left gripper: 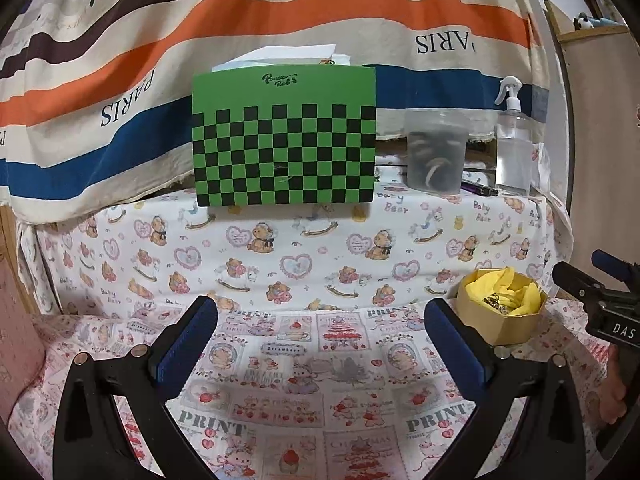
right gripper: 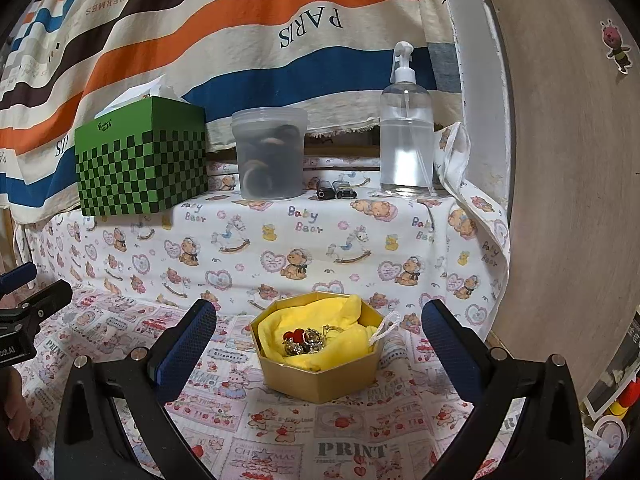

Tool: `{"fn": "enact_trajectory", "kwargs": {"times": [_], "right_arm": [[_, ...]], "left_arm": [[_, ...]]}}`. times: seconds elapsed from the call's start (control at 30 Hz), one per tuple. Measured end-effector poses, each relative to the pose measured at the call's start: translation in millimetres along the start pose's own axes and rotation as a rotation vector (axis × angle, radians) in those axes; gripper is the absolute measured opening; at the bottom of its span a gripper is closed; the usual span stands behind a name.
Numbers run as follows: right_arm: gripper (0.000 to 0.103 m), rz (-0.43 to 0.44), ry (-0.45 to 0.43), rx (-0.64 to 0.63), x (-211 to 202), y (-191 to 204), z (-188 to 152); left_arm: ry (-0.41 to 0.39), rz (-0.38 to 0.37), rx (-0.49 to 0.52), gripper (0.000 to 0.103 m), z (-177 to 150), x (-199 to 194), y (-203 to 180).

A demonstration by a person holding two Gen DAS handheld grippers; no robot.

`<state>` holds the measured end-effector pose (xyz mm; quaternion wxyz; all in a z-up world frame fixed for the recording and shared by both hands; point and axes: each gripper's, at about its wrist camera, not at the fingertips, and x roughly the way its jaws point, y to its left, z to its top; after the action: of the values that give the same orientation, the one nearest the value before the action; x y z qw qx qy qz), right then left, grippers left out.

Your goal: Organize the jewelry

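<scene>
A gold octagonal box (right gripper: 320,376) lined with yellow cloth (right gripper: 312,316) sits on the patterned tablecloth. Inside lies a small heap of jewelry (right gripper: 306,340), including a red heart piece and gold-coloured pieces. My right gripper (right gripper: 320,324) is open, its blue-padded fingers (right gripper: 188,344) standing on either side of the box, a little nearer the camera. In the left wrist view the same box (left gripper: 500,320) is at the right, beyond the right finger. My left gripper (left gripper: 320,324) is open over bare cloth with nothing between its fingers.
On a raised, cloth-covered shelf behind stand a green checkered tissue box (right gripper: 140,168), a lidded plastic tub (right gripper: 270,156), a clear spray bottle (right gripper: 406,132) and small dark items (right gripper: 334,192). A striped cloth hangs at the back. A wooden panel (right gripper: 568,160) bounds the right side.
</scene>
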<state>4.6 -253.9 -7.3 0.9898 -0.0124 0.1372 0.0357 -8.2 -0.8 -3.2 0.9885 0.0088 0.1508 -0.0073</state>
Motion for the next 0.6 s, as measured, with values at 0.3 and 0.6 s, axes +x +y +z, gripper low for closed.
{"fn": "enact_trajectory", "kwargs": {"times": [0.3,0.6], "right_arm": [[0.103,-0.001,0.000,0.001,0.0,0.3,0.3],[0.103,-0.002,0.000,-0.002,0.0,0.2,0.3]], "left_arm": [[0.006,-0.036,0.013,0.103,-0.6,-0.7,-2.7],[0.005,-0.023,0.007,0.103,-0.4,-1.7,-2.0]]}}
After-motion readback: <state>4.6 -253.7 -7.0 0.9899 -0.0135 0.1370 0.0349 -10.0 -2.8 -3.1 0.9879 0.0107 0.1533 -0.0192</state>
